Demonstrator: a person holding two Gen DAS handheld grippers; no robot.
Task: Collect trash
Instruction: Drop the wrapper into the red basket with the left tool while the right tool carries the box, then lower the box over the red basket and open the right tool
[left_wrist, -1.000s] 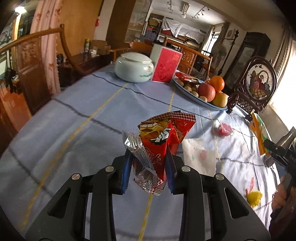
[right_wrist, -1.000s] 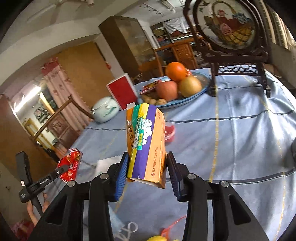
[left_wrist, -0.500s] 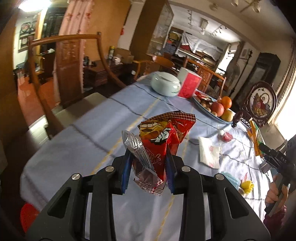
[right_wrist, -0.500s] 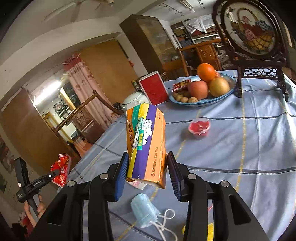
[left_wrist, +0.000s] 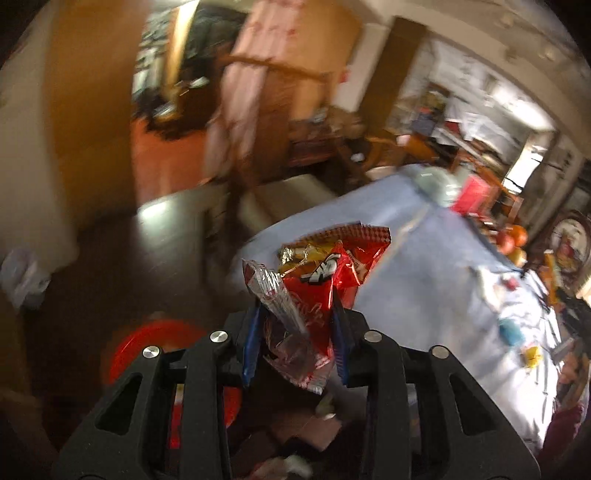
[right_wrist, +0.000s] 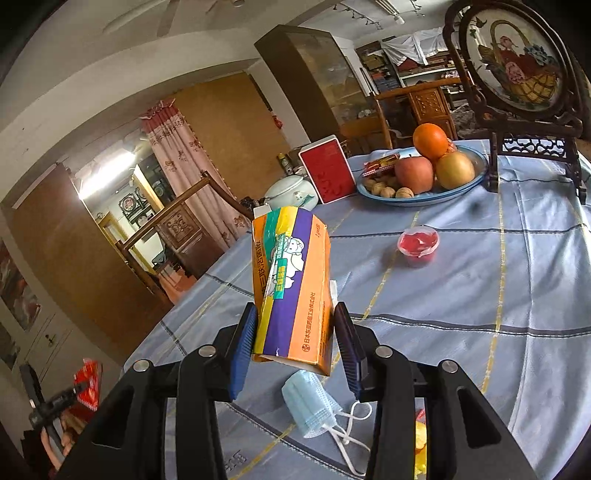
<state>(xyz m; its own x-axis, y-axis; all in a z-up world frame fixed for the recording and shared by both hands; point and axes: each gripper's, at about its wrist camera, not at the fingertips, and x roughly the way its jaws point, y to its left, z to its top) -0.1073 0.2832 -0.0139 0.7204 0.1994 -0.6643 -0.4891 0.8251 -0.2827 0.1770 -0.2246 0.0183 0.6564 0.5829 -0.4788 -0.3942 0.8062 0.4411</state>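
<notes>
Black fingers (right_wrist: 240, 343), blue pads, silver screws

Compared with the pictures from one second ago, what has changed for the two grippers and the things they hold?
The left gripper has swung away from over the table to beyond its edge, above the dark floor near a red bin, carrying the red snack wrapper. The right gripper shifted only a little; the blue face mask has come into view below it. Both grips stayed: the orange carton remains clamped.

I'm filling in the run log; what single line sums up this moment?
left tool: shut on red snack wrapper, off the table | right tool: shut on orange carton above table | face mask uncollected
</notes>
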